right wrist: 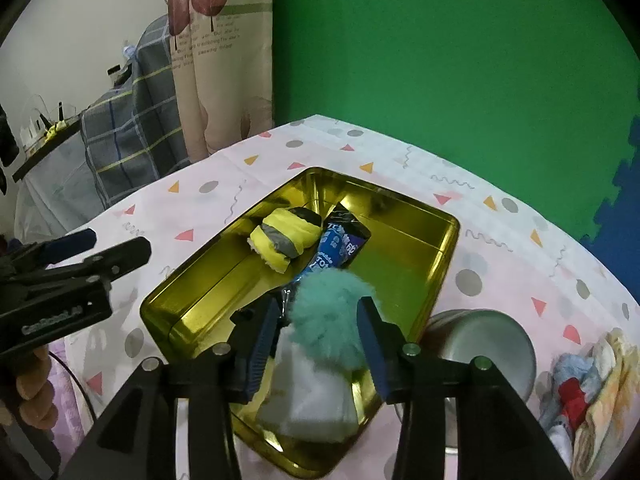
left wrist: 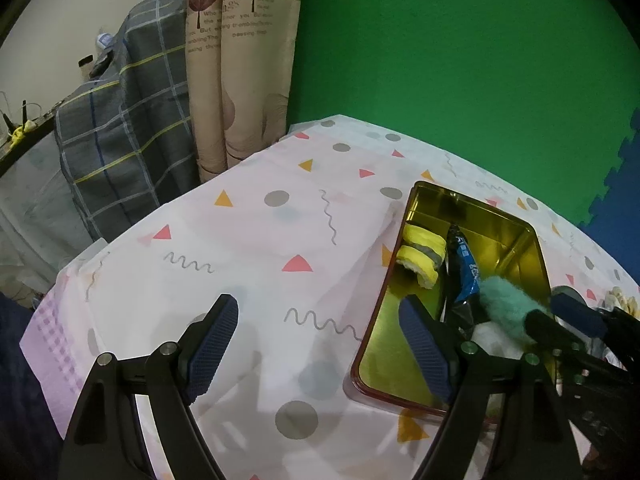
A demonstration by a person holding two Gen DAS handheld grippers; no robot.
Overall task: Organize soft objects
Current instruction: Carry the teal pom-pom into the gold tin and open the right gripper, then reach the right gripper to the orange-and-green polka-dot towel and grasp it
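Gold tin (right wrist: 440, 256) sits open on the table (right wrist: 500, 248), which carries a patterned cloth. Three soft things are inside it already: a yellow-and-grey rolled sock (right wrist: 286, 238) toward the far end, a dark blue packet (right wrist: 340, 242) touching it on the side, and a white sock with a teal fluffy cuff (right wrist: 320, 344) at the near end, its white part lying over the near rim.

Right gripper (right wrist: 316, 344) hangs over that fluffy sock. Its fingers (right wrist: 260, 344) stand apart on either side of the teal cuff with gaps showing, so the sock looks let go, not squeezed. Judged as a drop-off just made into the tin.

Left gripper (left wrist: 320, 344) hovers over bare cloth beside the tin's near corner, fingers wide apart, nothing between them.

Still outside the tin: a pile of small clothes (right wrist: 588, 396), blue, red, white and cream, at the table's right edge, well apart from the tin. A pale round container (right wrist: 488, 344) stands just beside the tin; whether it belongs to the job I cannot tell.

Estimate: partway, perhaps around half. Three items in, the pile left to bring over. The fluffy sock may need nudging fully inside.
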